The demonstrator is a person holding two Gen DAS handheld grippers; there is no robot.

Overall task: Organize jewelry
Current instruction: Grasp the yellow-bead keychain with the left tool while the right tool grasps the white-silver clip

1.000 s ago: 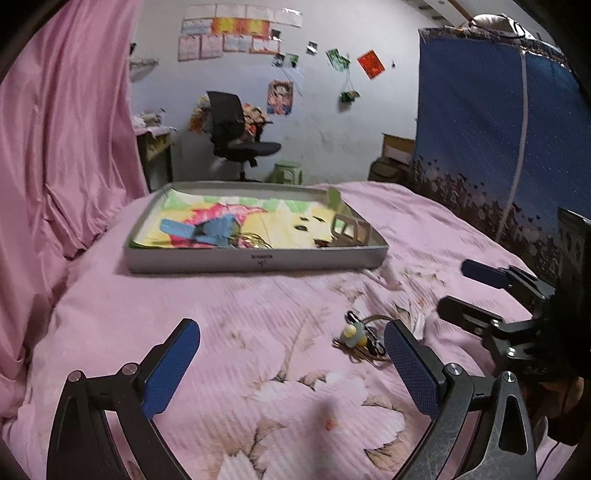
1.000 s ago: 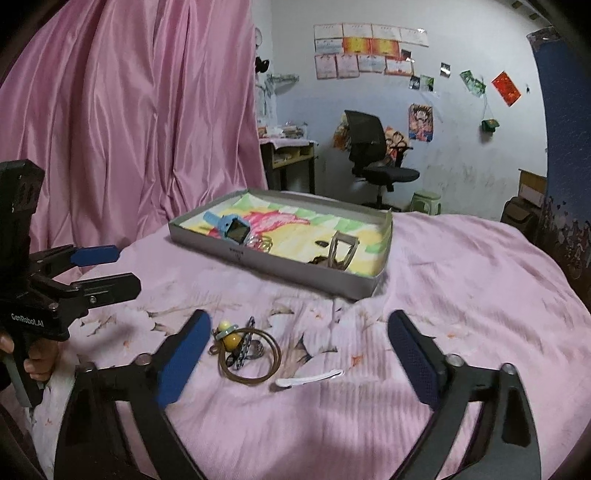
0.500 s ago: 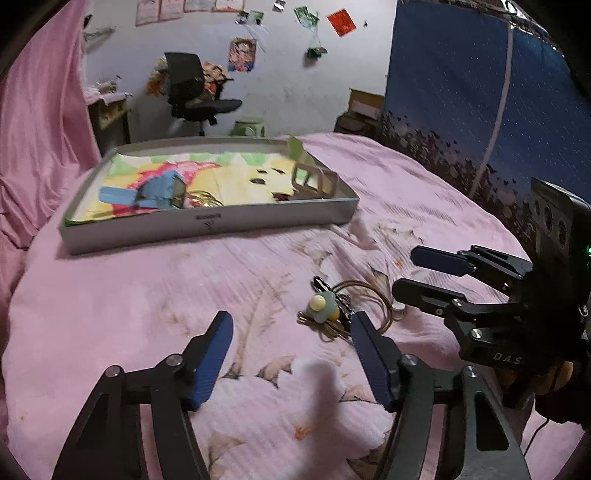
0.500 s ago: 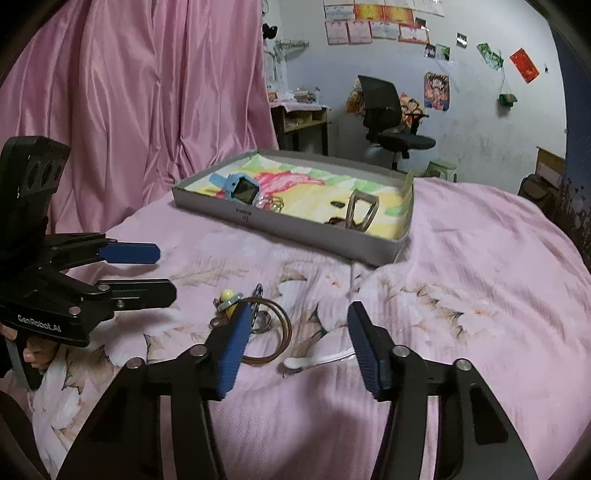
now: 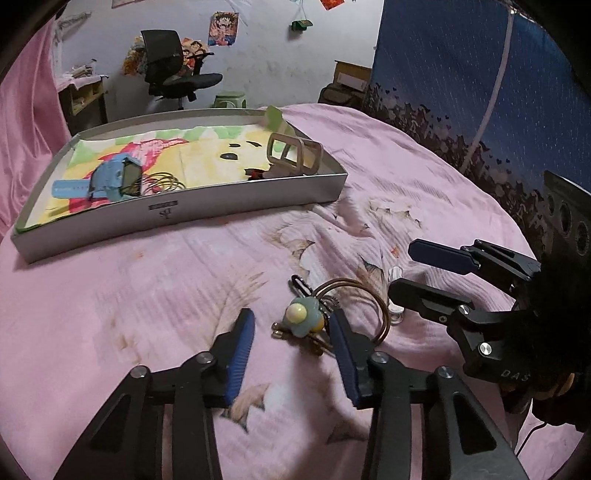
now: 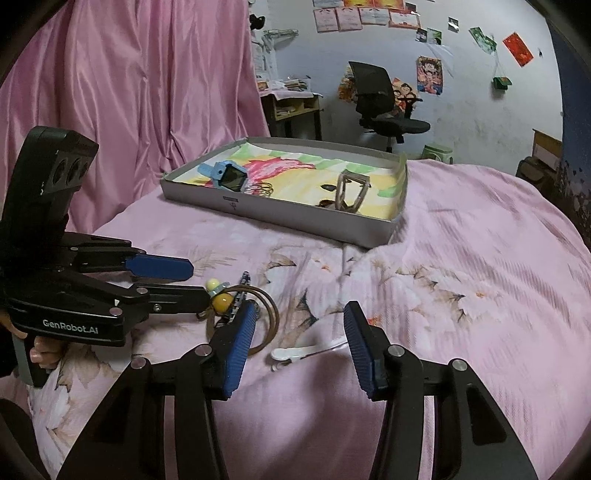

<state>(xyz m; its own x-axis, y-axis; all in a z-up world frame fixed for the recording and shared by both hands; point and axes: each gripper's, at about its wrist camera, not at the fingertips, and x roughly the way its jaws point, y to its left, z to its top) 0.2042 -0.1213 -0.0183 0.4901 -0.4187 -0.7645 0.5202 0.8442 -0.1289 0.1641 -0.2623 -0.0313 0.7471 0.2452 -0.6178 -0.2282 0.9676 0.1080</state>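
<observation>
Closing left claw (image 5: 291, 328) around flower clip (image 5: 303, 320) on bedspread (image 5: 147, 295).

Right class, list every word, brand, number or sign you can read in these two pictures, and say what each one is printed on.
"GenRobot.AI": on the side of the left gripper, right wrist view.
"DAS": on the body of the right gripper, left wrist view; any letters after it are hidden.
Small dark label on the front wall of the grey tray: too small to read.
Papers and posters on the far wall: too blurred to read.

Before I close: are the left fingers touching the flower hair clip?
Apart. The left wrist view shows the flower hair clip between the left gripper fingers, with bedspread visible on both sides.
</observation>
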